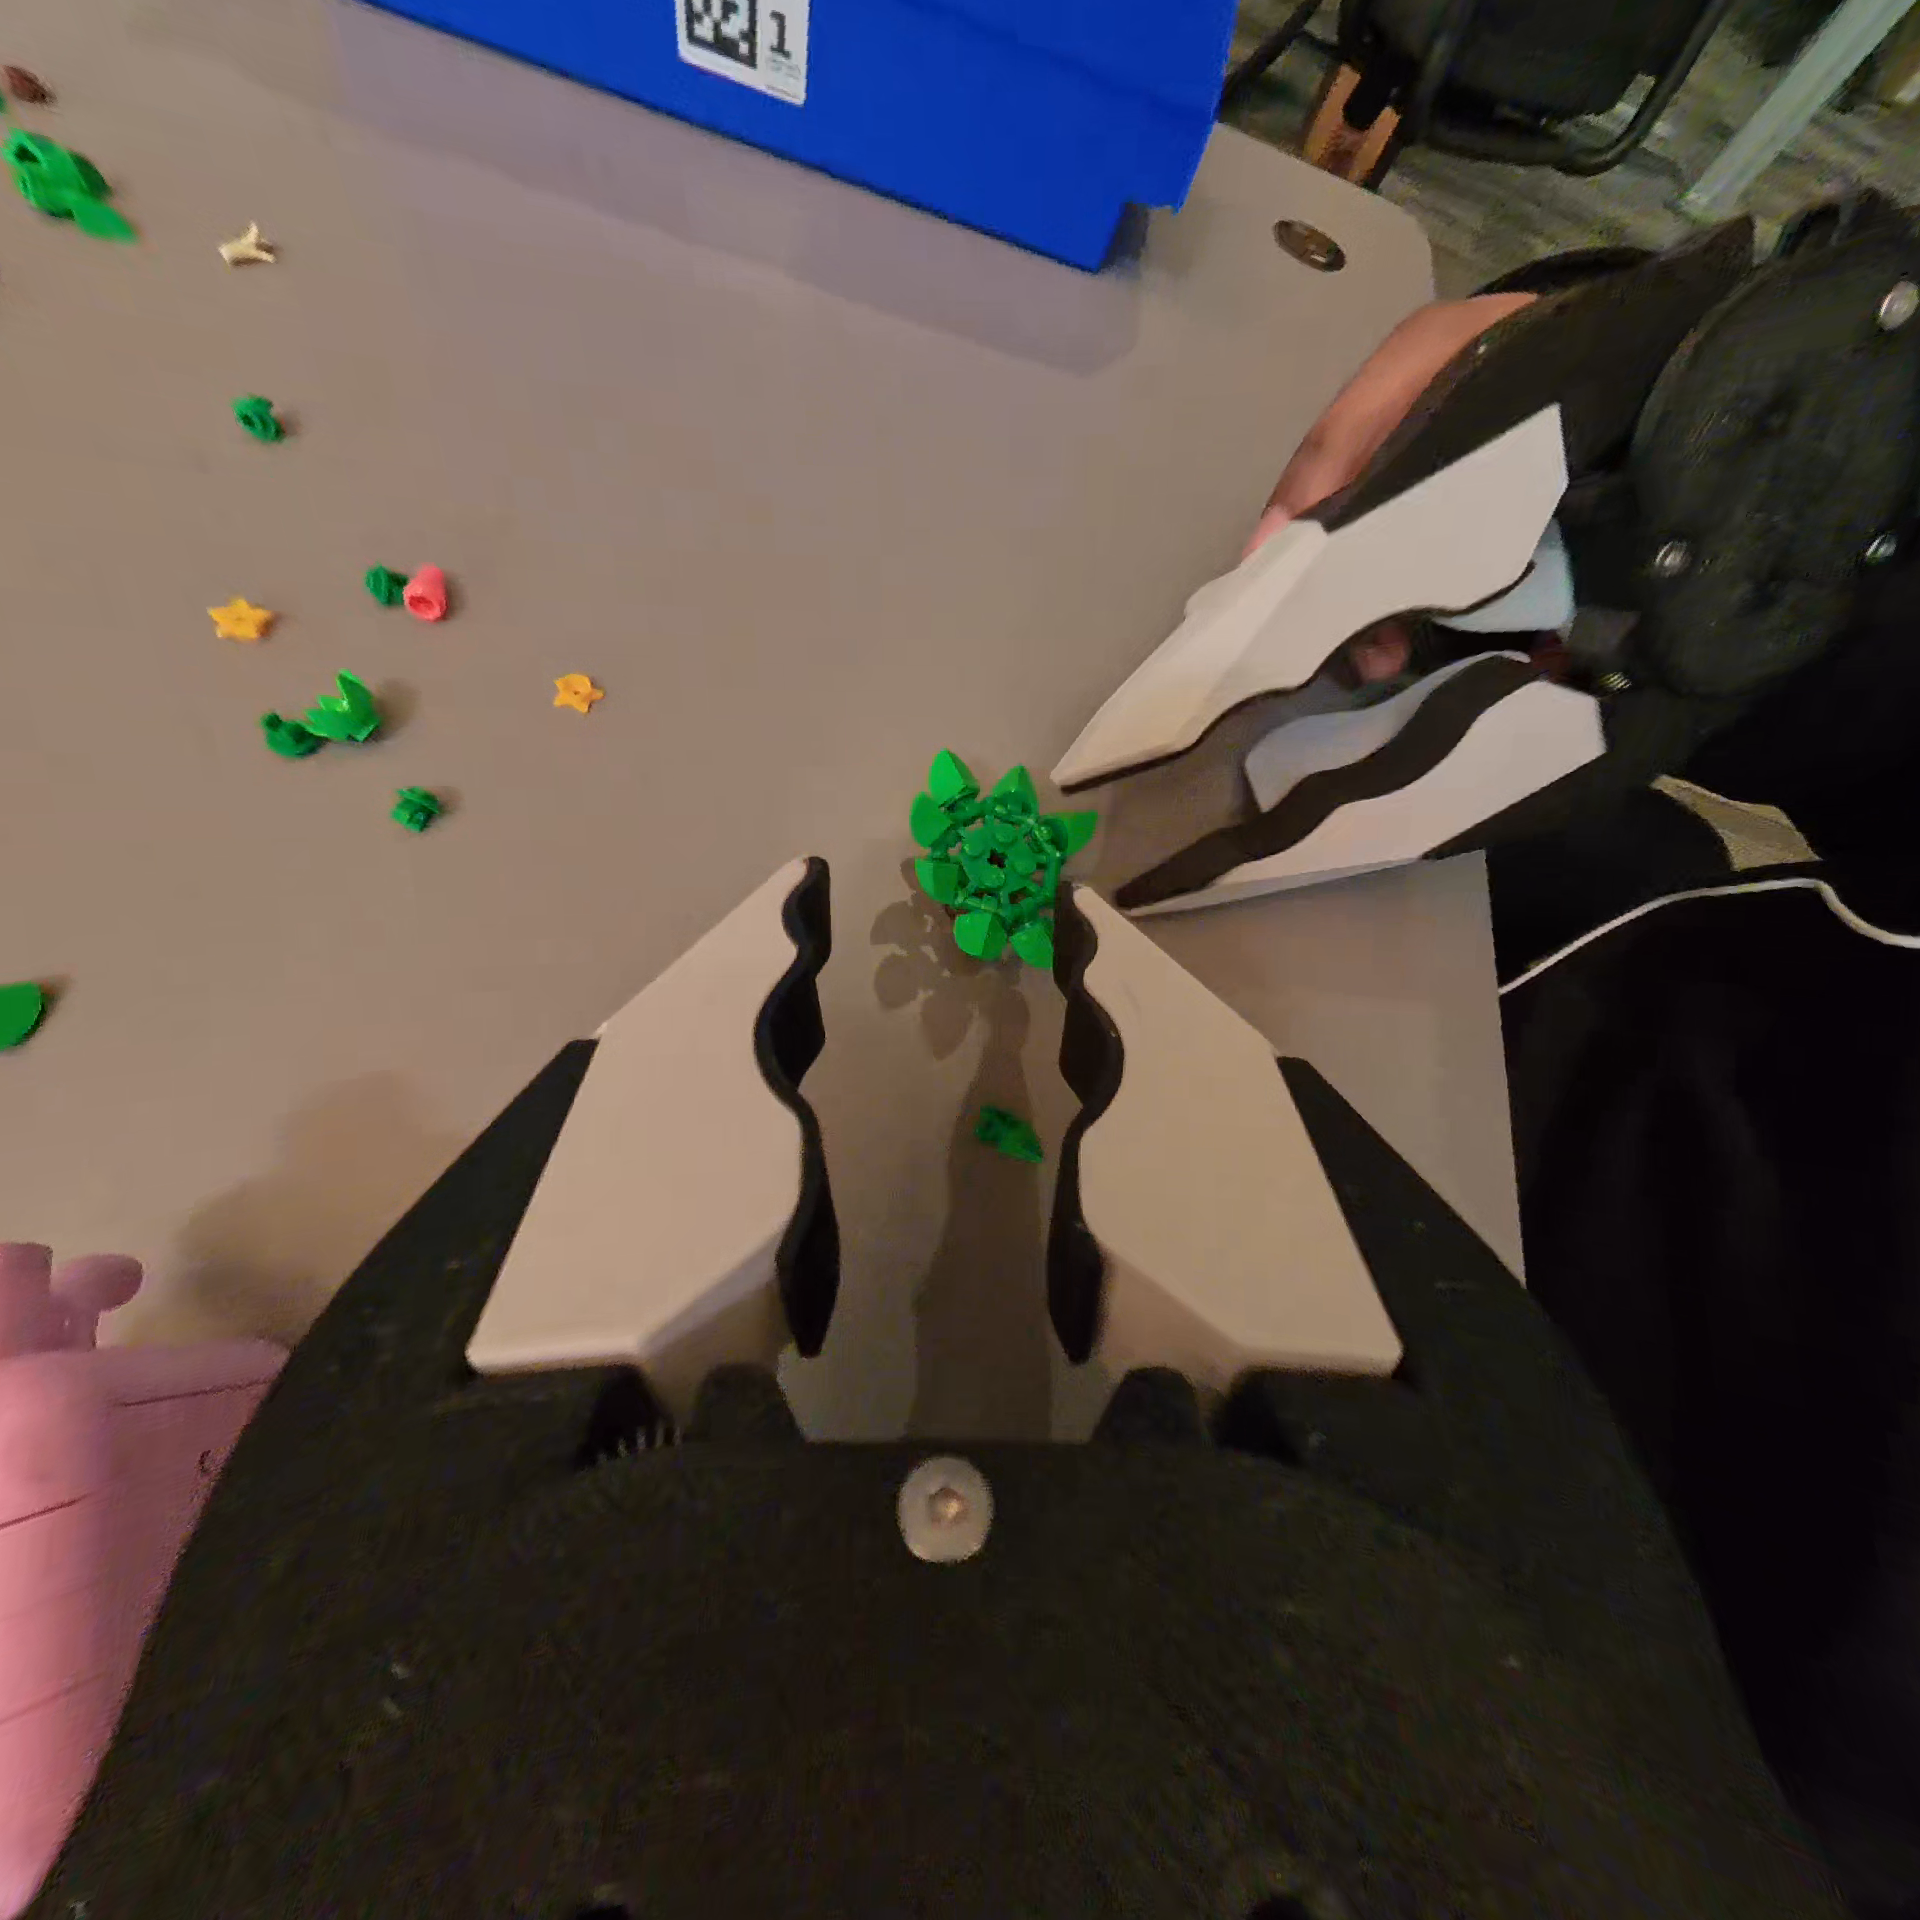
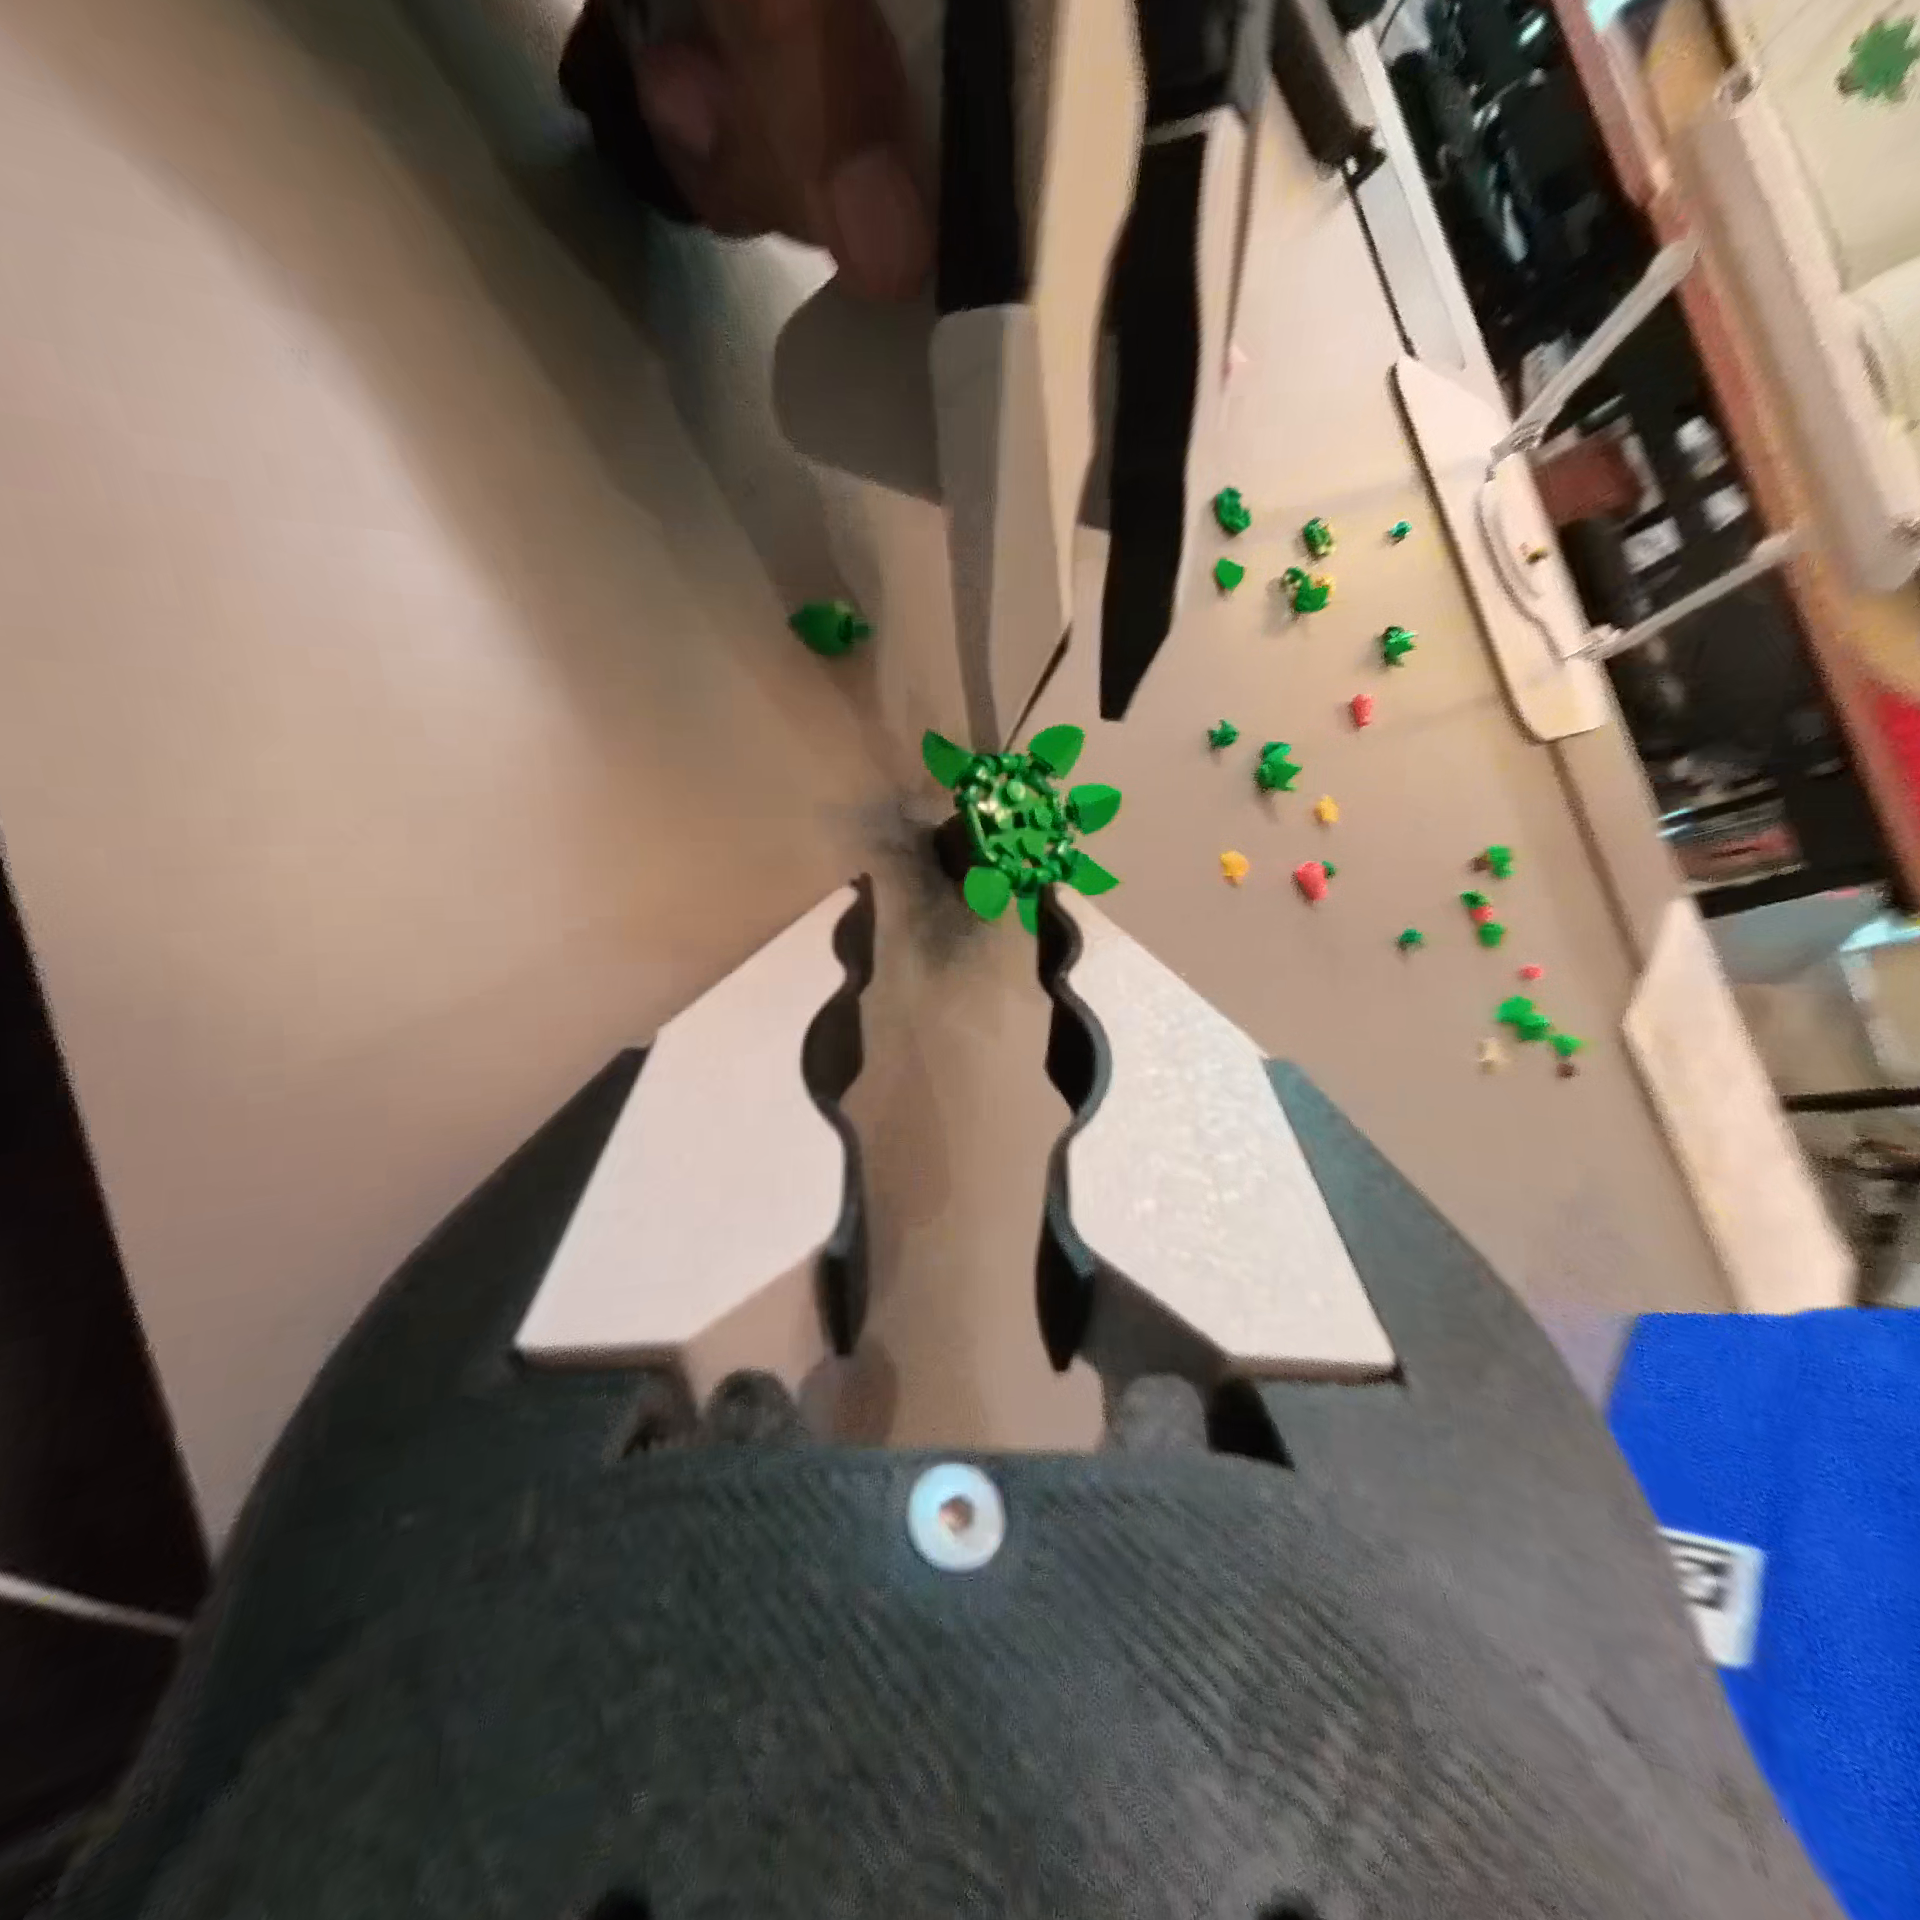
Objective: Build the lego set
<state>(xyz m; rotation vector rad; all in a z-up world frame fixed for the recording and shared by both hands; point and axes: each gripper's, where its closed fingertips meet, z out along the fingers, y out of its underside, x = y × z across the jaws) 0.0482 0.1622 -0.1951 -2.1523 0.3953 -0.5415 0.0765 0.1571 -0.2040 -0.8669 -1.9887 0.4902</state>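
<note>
- A green leafy lego cluster (image 1: pixel 992 862) was seen standing on the grey table (image 1: pixel 623 468), near the table's edge on the right side of the left wrist view.
- The left gripper (image 1: pixel 945 883) was held with its jaws apart; the tip of 1 finger (image 1: pixel 1075 914) was at the cluster's edge, though contact could not be confirmed.
- The right gripper (image 2: pixel 951 899) was also held with its jaws apart, nothing being clamped, and its finger tip (image 2: pixel 1049 914) lay at the cluster's lower leaves (image 2: pixel 1023 821).
- A single green leaf piece (image 1: pixel 1008 1132) was seen on the table between the left gripper's fingers.
- Loose pieces were scattered well apart from the cluster: a pink bud (image 1: pixel 426 592), 2 yellow stars (image 1: pixel 241 619) and several green bits (image 1: pixel 332 712).
- A blue box (image 1: pixel 935 114) was placed at the table's far side.
</note>
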